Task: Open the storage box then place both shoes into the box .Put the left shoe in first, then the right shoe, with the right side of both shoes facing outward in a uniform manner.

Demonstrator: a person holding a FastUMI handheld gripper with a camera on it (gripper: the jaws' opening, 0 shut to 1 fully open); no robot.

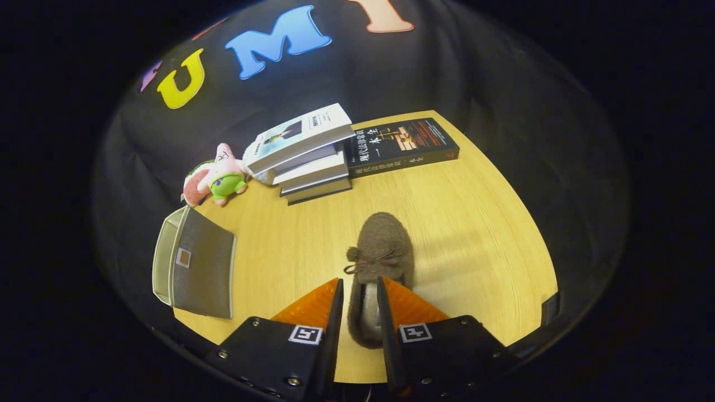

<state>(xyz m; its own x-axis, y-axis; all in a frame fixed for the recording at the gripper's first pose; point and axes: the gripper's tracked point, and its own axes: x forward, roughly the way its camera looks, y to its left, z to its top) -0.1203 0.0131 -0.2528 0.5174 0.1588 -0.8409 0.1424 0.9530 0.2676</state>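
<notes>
A brown fuzzy shoe with a small bow points away from me over the wooden table. Its heel end sits between the two fingers of my gripper, which press on its sides, so the gripper is shut on it. Off to the left of the fingers, at the table's edge, stands the grey fabric storage box with a pale rim and a small label on its lid; the lid looks flat on the box.
Beyond the shoe lies a stack of books, with a dark book flat beside it on the right. A pink and green plush toy sits left of the stack, behind the box.
</notes>
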